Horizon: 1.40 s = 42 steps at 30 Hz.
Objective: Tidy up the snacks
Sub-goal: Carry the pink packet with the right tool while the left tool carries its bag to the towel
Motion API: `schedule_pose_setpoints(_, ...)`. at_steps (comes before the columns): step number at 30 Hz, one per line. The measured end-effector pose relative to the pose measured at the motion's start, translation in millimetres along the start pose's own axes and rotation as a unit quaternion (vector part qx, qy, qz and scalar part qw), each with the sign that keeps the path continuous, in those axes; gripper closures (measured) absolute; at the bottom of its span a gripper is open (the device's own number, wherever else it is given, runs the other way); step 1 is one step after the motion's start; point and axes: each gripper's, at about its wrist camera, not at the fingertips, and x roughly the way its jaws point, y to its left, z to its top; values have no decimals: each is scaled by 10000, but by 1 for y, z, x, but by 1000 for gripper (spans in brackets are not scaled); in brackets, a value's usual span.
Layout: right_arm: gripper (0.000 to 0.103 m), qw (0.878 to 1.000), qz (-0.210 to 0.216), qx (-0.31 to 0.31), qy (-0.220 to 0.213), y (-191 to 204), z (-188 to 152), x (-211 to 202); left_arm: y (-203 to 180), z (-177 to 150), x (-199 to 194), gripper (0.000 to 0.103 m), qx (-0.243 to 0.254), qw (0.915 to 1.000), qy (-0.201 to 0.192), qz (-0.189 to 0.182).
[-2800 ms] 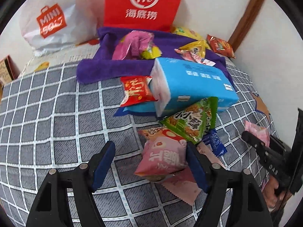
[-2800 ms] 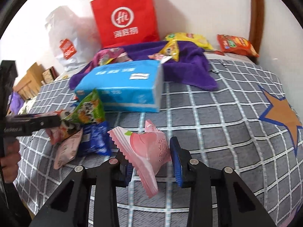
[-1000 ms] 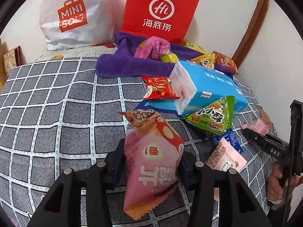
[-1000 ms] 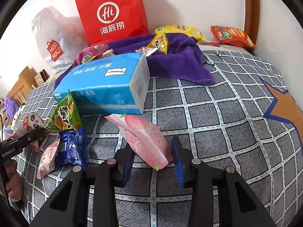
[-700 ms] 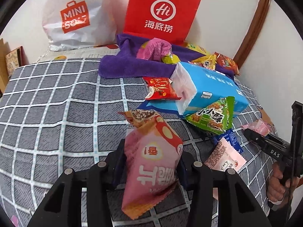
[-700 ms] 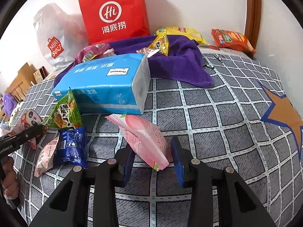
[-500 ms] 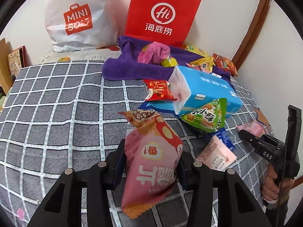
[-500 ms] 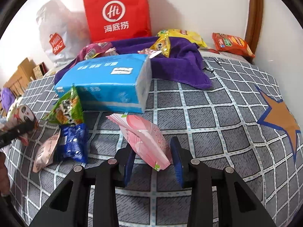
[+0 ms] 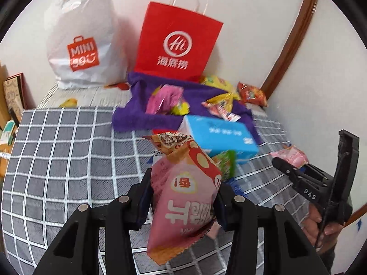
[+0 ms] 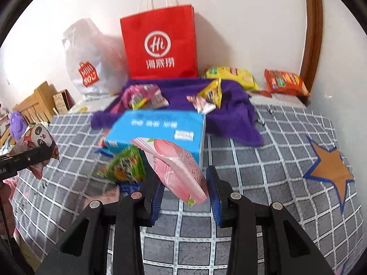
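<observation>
1. Left gripper (image 9: pixel 183 202): jaws narrow, pads pressing both sides of a pink snack bag (image 9: pixel 185 197) with a red-and-white top corner. Bag hangs clear of the bed, tail end drooping toward 6 o'clock.
2. Right gripper (image 10: pixel 184 191): jaws narrow, clamped on a pale pink peach packet (image 10: pixel 176 165). Packet sticks out toward 11 o'clock, lifted off the bed.
3. Bed cover (image 10: pixel 263 171), grey with white grid, orange star at 3 o'clock in the right wrist view.
4. Just past both grips: green snack pack (image 10: pixel 122 167), blurred, leaning against a blue tissue pack (image 10: pixel 160 128).
5. Beyond the tissue pack, toward 12 o'clock: purple towel (image 10: pixel 231 114) with small wrappers scattered on it.
6. At 1 to 2 o'clock by the wall: yellow snack bag (image 10: pixel 231 74) and orange snack bag (image 10: pixel 284 81), lying apart.
7. At 12 o'clock against the wall: red paper bag (image 9: pixel 179 43), upright. White plastic bag (image 9: pixel 82 43) at 11 o'clock beside it.
8. In the left wrist view, the right gripper appears at 3 o'clock, a hand (image 9: pixel 321 226) on its handle.
</observation>
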Motion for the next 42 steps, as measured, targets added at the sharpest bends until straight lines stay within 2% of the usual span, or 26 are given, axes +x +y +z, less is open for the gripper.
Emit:
schedule_pose_setpoints(8, 67, 9997, -52, 229, -37, -4, 48, -12, -16, 39, -10, 59, 17, 9998, -83, -181)
schedule_pose_setpoints(13, 67, 9993, -282, 23, -235, 3, 81, -13, -27, 71, -10, 59, 173, 9996, -172, -171)
schedule_pose_setpoints(23, 67, 9988, -249, -239, -348, 13, 152, 20, -30, 132, 7, 59, 97, 9993, -297, -183)
schedule_pose_setpoints(34, 67, 9989, -225, -232, -341, 8, 201, 80, -15, 191, 69, 59, -71, 9999, -100, -95)
schedule_pose_setpoints(39, 67, 9996, -72, -237, -156, 3, 200, 112, 0, 191, 98, 59, -127, 9999, 13, -27)
schedule_pose_setpoints(42, 67, 9990, -151, -405, 130, 0, 195, 136, 10, 187, 122, 59, -242, 9991, 353, 44)
